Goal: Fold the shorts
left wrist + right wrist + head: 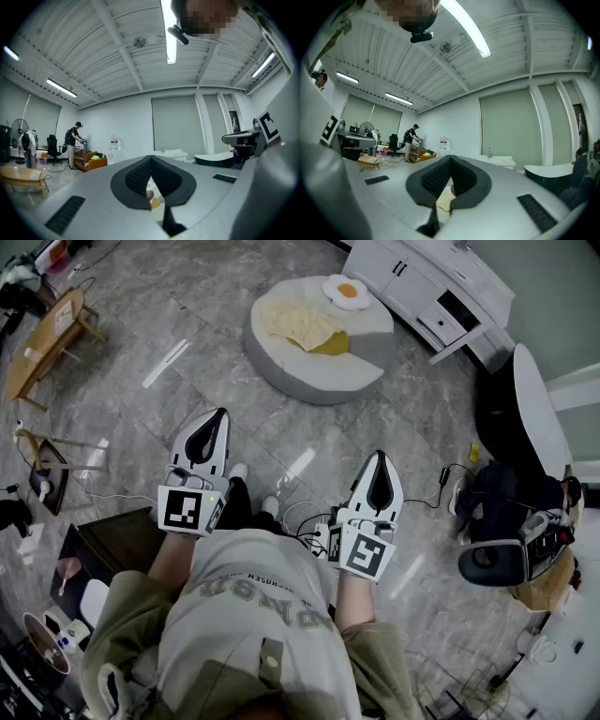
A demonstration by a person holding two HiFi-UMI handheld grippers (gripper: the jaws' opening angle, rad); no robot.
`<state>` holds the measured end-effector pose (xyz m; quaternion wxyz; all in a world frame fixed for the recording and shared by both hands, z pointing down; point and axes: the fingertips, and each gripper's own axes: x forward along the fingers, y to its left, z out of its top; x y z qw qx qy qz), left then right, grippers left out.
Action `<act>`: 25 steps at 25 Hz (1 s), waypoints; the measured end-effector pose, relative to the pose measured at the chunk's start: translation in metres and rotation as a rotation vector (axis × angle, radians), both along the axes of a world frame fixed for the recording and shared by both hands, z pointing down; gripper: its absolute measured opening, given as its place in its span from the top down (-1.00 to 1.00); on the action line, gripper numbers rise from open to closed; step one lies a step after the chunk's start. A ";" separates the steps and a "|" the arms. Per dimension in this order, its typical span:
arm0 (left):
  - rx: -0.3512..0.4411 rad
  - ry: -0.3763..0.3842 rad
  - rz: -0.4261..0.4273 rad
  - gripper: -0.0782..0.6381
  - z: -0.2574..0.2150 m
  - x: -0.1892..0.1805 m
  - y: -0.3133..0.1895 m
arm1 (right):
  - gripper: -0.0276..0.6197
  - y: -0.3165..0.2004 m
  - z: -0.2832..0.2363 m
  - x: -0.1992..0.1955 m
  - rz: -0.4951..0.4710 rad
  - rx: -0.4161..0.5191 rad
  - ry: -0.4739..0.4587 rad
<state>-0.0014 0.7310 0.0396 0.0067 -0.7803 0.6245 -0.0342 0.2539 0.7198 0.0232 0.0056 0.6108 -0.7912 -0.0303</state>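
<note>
Floor (169, 371): grey marble, I stand on it. Round grey cushion (319, 381) sits ahead of me, well apart from both tools. On its top: shorts (298, 324), pale yellow, crumpled, unfolded, just beside an egg-shaped pillow (346, 292). L tool (221, 414): held level in front of my body, jaws fully together, nothing btwn the pads, touching nothing. R tool (379, 457): same condition, level, jaws closed tip to tip, empty. Both tools point roughly twd the cushion. Neither is in contact w/ the shorts.
</note>
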 end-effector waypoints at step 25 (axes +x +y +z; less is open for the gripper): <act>-0.033 -0.042 -0.037 0.74 0.004 -0.008 -0.031 | 0.86 -0.049 0.017 -0.001 -0.065 -0.050 -0.125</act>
